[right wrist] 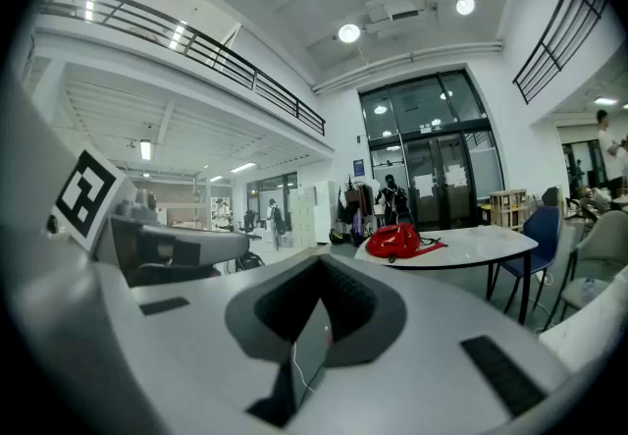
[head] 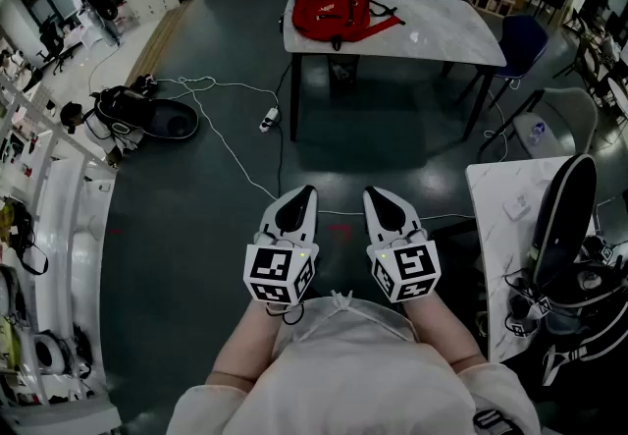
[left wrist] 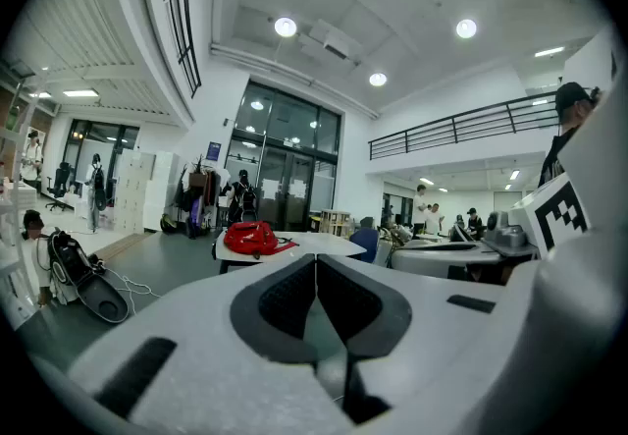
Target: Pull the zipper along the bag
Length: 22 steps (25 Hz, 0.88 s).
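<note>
A red bag point(head: 332, 9) lies on the left end of a pale table point(head: 442, 30), far ahead of me across the floor. It also shows small in the left gripper view as the red bag point(left wrist: 250, 239) and in the right gripper view as the red bag point(right wrist: 396, 240). Both grippers are held close to my body, side by side and well short of the table. My left gripper point(head: 307, 190) is shut with nothing between its jaws. My right gripper point(head: 372, 192) is shut and empty too. The zipper is too small to make out.
A white cable with a power strip point(head: 268, 118) runs over the dark floor toward the table. A black case point(head: 147, 113) lies on the floor at the left. A blue chair point(head: 518, 42) stands by the table, and another white table point(head: 502, 227) with gear is close on my right.
</note>
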Motion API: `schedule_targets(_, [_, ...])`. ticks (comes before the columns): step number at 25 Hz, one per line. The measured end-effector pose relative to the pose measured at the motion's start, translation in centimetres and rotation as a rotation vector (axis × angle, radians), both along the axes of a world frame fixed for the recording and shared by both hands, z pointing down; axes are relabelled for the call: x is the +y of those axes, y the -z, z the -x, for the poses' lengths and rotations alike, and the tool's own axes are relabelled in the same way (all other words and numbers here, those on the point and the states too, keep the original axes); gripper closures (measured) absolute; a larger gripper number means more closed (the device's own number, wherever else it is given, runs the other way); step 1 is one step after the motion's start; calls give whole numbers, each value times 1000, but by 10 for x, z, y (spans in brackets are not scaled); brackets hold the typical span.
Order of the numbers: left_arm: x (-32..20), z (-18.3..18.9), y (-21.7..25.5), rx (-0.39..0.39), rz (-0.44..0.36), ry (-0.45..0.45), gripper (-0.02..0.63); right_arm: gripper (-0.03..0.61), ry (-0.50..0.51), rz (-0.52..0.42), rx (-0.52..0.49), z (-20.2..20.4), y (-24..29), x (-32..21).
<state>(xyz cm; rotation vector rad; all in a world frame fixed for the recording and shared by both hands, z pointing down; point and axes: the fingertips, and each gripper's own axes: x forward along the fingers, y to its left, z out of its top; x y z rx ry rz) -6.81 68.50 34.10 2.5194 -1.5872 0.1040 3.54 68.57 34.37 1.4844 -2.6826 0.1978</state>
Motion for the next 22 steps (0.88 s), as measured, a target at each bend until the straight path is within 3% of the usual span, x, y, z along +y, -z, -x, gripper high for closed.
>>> schedule_targets(9, [-6,-13,-3,11,12,-5,594,552,16,4,-3,-6,-4,-7])
schedule_targets(15, [-6,-14,-8,17,18,8,594,552,-13,25,-92,-16,-3,-9])
schedule_targets(22, [-19,-10,-18,15,52,17,594,552,-18,55,-80,-17,-13,-24])
